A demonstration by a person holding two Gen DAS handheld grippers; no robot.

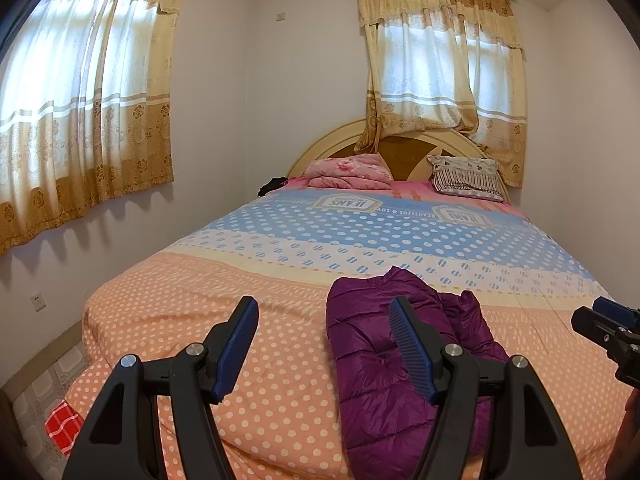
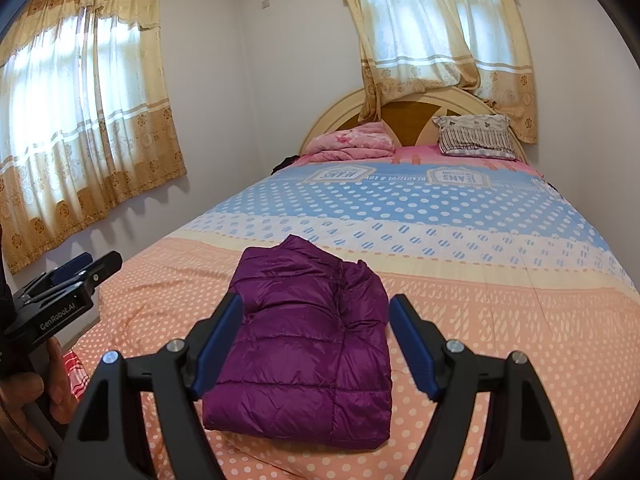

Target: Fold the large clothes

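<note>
White walls and two windows hung with gold-patterned curtains (image 1: 84, 120) frame a bed (image 1: 280, 360) that fills most of both wrist views, its cover banded from orange with white dots at the near end through cream and blue to pink by the arched headboard (image 2: 416, 114). Against that headboard, at about 12 o'clock in both views, a folded pink blanket (image 1: 348, 172) lies beside a striped pillow (image 1: 466, 178). On the orange band near the foot of the bed rests the purple puffer jacket (image 2: 304, 348), folded into a compact rectangular bundle with a few creased layers bunched along its far edge. The right gripper (image 2: 316, 320) hangs above the near end of the jacket with its blue-padded jaws spread wide, one on each side of the bundle and touching nothing. The left gripper (image 1: 324, 322) is likewise wide apart and empty; the jacket sits toward 3 o'clock of its centre line, partly behind its right finger. Each gripper shows at the edge of the other's view, and a hand (image 2: 28, 396) wraps the handle at 8 o'clock in the right wrist view. A red checked cloth (image 1: 64, 428) lies on the floor at 8 o'clock beside the bed.
</note>
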